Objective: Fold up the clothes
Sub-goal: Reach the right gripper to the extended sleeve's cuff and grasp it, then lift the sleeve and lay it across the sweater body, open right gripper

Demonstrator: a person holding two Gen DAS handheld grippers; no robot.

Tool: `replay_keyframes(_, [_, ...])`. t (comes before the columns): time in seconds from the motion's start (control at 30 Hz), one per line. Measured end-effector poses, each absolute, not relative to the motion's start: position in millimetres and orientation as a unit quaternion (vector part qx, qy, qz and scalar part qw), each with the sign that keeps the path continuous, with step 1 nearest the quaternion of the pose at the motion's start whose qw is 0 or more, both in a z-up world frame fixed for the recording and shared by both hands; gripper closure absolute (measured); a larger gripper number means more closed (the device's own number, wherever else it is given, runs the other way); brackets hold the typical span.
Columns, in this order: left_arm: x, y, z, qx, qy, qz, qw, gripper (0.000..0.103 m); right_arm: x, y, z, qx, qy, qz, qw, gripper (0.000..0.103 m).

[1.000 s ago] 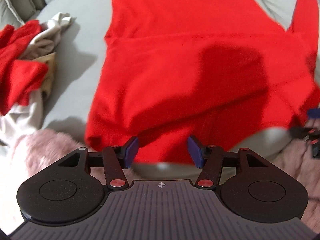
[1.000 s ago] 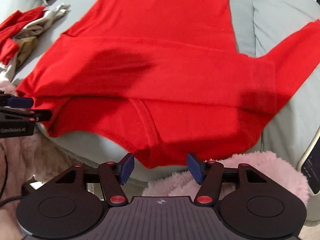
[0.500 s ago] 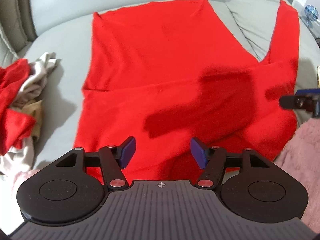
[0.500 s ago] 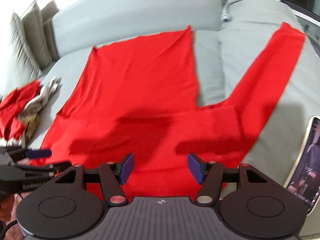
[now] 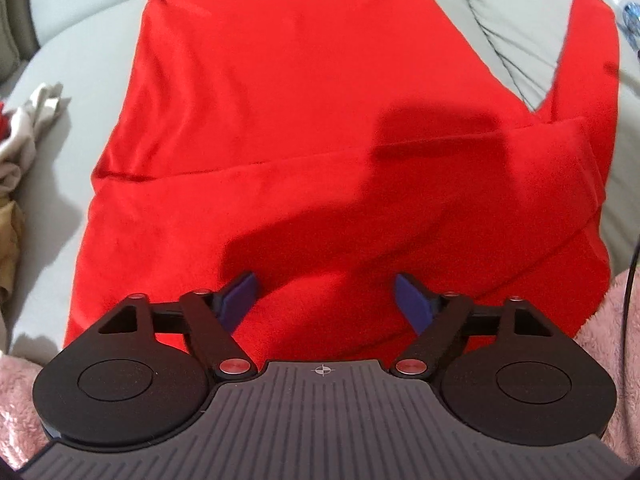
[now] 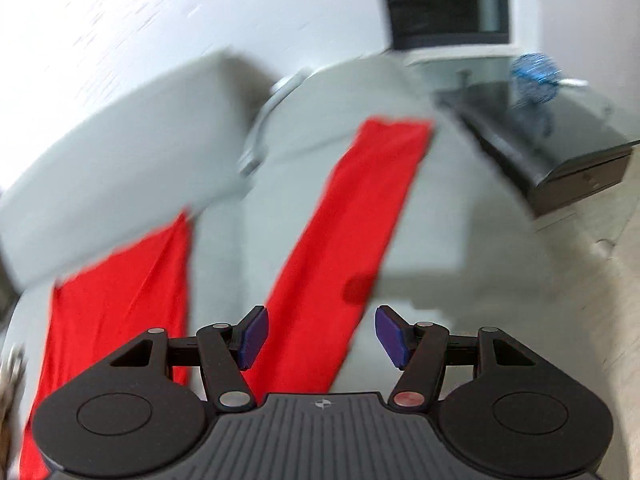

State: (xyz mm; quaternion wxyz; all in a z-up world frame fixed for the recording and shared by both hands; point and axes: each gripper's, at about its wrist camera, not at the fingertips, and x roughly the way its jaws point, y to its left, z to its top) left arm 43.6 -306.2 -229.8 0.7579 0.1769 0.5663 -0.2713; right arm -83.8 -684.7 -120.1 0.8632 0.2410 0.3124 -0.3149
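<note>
Lying flat on grey sofa: red long-sleeved shirt, beneath left gripper, whose jaws, just widening, are empty. Right gripper: half open, empty, over one sleeve.

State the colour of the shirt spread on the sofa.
Plain red shirt; clearest in the left wrist view.

Setting: home living room. Evidence: pale grey upholstered sofa with seat cushions and backrest; red long-sleeved garment spread flat on the seat; heap of beige and red clothes at the sofa's left end; pink fluffy fabric; white wall; dark low glass-topped table bearing a blue glittery ornament.
</note>
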Motion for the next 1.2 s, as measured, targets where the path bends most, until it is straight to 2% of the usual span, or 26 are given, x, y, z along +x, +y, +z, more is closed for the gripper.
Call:
replay_keyframes(0.27, [42, -309, -232, 0.179, 0.565, -0.266, 0.760, 0.020, -41, -775, -138, 0.271, 0.278, -0.379, 0.840, 0.044])
replay_keyframes(0.53, [44, -308, -231, 0.176, 0.566, -0.270, 0.758, 0.020, -10, -820, -166, 0.220, 0.293, -0.429, 0.826, 0.044])
replay_keyframes(0.57, [44, -307, -231, 0.176, 0.567, -0.270, 0.758, 0.020, -9, -820, -167, 0.214, 0.295, -0.426, 0.828, 0.051])
replay_keyframes(0.63, [45, -307, -232, 0.174, 0.568, -0.271, 0.757, 0.020, -7, -814, -164, 0.189, 0.297, -0.410, 0.841, 0.078])
replay_keyframes(0.67, [45, -307, -231, 0.174, 0.568, -0.272, 0.757, 0.020, -6, -810, -161, 0.180, 0.296, -0.404, 0.846, 0.097])
replay_keyframes(0.9, [46, -310, -228, 0.185, 0.563, -0.278, 0.756, 0.020, -31, -754, -93, 0.093, 0.246, -0.377, 0.888, 0.097])
replay_keyframes(0.97, [45, -311, -225, 0.191, 0.559, -0.279, 0.757, 0.026, -42, -729, -66, 0.072, 0.230, -0.362, 0.901, 0.097])
replay_keyframes(1.2, [29, -278, -178, 0.150, 0.511, -0.294, 0.794, 0.028, -81, -617, 27, 0.001, 0.170, -0.303, 0.938, 0.097])
